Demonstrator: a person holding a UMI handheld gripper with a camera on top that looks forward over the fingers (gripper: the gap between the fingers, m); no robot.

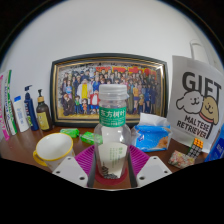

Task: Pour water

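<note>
Fingers of the gripper [112,170] press both pink pads against the lower body of a capped plastic water bottle [112,125] standing upright, near a yellow bowl [53,149] on its left; probably thin-walled, crushable and slippery, best held mid-body.

Against the wall in front of you leans a gold-framed group photograph [110,88]. Beside it stands a white paper bag printed "GIFT" with a cartoon dog [194,102]. On the brown wooden table [20,150] sit a yellow-rimmed white bowl [53,148] and a crumpled blue plastic packet [153,135].
</note>
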